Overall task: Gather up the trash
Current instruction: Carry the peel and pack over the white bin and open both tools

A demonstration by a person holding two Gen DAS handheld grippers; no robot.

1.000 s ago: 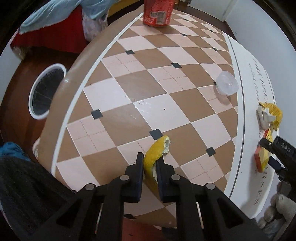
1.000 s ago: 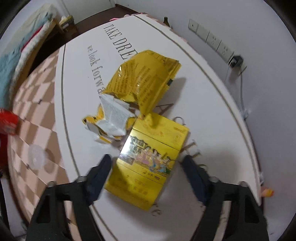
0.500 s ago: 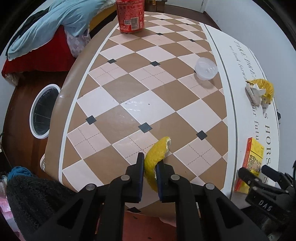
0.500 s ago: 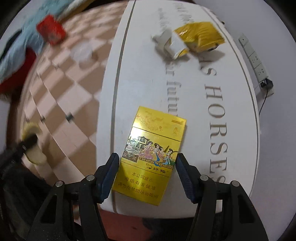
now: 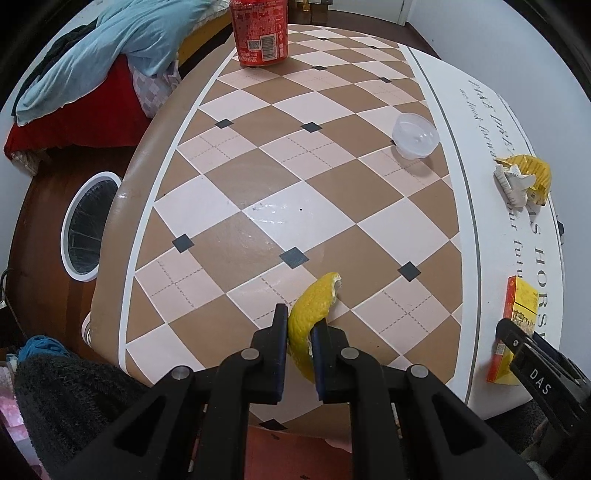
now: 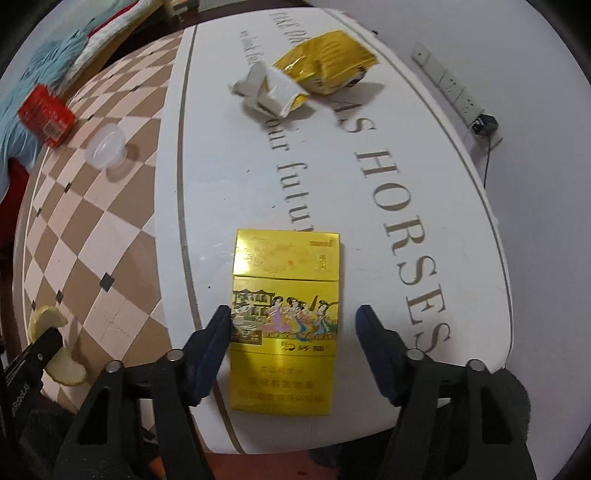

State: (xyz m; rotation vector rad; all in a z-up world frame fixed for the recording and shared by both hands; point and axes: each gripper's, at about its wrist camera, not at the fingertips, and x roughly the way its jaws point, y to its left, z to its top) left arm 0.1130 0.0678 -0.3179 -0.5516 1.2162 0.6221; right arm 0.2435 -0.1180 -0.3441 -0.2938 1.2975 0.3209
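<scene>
My left gripper (image 5: pixel 299 325) is shut on a yellow fruit peel (image 5: pixel 312 306) near the table's front edge; the peel also shows in the right wrist view (image 6: pixel 48 321). My right gripper (image 6: pixel 293 323) is open, its fingers on either side of a yellow cigarette box (image 6: pixel 284 317) lying flat on the white part of the table; the left finger touches the box's side. The box also shows in the left wrist view (image 5: pixel 517 317). A crumpled yellow wrapper with white paper (image 6: pixel 310 74) lies farther back; it also shows in the left wrist view (image 5: pixel 524 177).
A clear plastic cup (image 5: pixel 415 136) lies on the checkered table (image 5: pixel 258 177), and a red soda can (image 5: pixel 263 31) stands at the far edge. A white-rimmed bin (image 5: pixel 86 221) stands on the floor to the left. A power strip (image 6: pixel 448 83) runs along the wall.
The left gripper has drawn back toward the table's front edge with the peel. The right gripper has swung round and lined up over the cigarette box, with its fingers closer around it.
</scene>
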